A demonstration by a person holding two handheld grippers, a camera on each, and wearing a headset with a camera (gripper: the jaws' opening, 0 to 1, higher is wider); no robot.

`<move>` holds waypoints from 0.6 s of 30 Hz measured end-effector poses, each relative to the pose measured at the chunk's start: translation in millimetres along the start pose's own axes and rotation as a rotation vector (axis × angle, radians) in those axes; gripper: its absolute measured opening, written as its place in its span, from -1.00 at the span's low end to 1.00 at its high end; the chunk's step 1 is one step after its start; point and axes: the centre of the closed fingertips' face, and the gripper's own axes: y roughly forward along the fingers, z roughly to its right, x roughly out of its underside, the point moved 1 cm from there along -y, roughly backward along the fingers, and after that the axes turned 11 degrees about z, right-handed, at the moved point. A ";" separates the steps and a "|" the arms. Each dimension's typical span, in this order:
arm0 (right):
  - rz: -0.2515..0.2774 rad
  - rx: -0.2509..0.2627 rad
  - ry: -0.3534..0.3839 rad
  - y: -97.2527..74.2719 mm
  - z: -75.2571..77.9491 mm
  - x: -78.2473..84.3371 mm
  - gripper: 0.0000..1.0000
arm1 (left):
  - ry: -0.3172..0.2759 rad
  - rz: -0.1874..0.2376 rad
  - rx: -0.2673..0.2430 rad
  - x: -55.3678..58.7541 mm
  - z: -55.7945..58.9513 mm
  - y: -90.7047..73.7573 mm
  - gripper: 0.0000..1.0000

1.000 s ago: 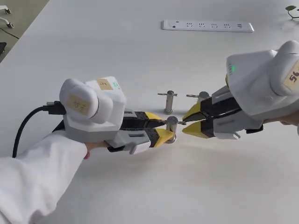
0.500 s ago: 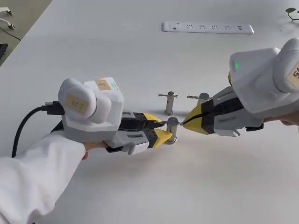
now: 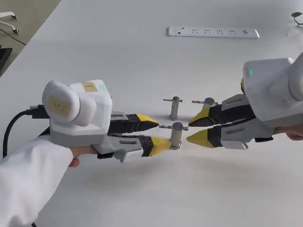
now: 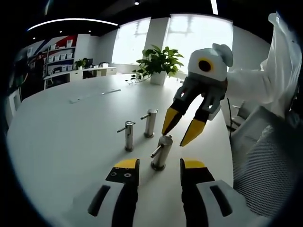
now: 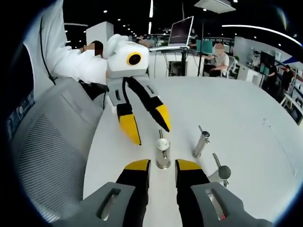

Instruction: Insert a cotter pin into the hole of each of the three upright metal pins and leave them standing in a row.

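The white bench (image 3: 142,56) carries all the work. The left hand-held gripper (image 3: 163,133) and the right hand-held gripper (image 3: 188,131) face each other tip to tip across the near metal pin (image 3: 176,135). Both are released, with jaws apart and grasping nothing. The lower jaw tip of the left unit lies just beside the foot of that pin. A power strip (image 3: 213,32) lies well apart on the far part of the bench. In the left gripper view, a potted plant (image 4: 161,64) stands at the bench end. All three pins stand upright. The middle metal pin (image 3: 174,108) is just behind the near one. The far metal pin (image 3: 209,101) is partly hidden by the upper jaw of the right unit. A cotter pin (image 3: 166,126) passes crosswise through the near pin's head, and each of the other two carries one likewise.
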 end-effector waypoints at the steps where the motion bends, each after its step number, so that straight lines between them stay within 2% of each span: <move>1: 0.020 0.000 0.027 1.3 -1.1 1.2 -0.58 | -0.017 0.003 0.004 -0.4 1.4 -2.5 -0.22; 3: 0.065 0.014 0.062 4.5 -1.4 2.4 -0.55 | -0.024 0.010 0.003 -1.7 2.4 -6.8 -0.12; 9: 0.145 0.063 0.150 12.7 2.3 8.1 -0.49 | -0.043 0.018 0.002 -4.5 8.5 -16.7 0.25; 13: 0.187 0.054 0.170 22.0 0.9 9.8 -0.40 | -0.058 0.010 -0.003 -3.2 13.3 -22.4 0.54; 18: 0.223 0.040 0.182 29.6 0.5 7.5 -0.43 | -0.060 0.011 0.003 -4.1 19.3 -27.5 0.86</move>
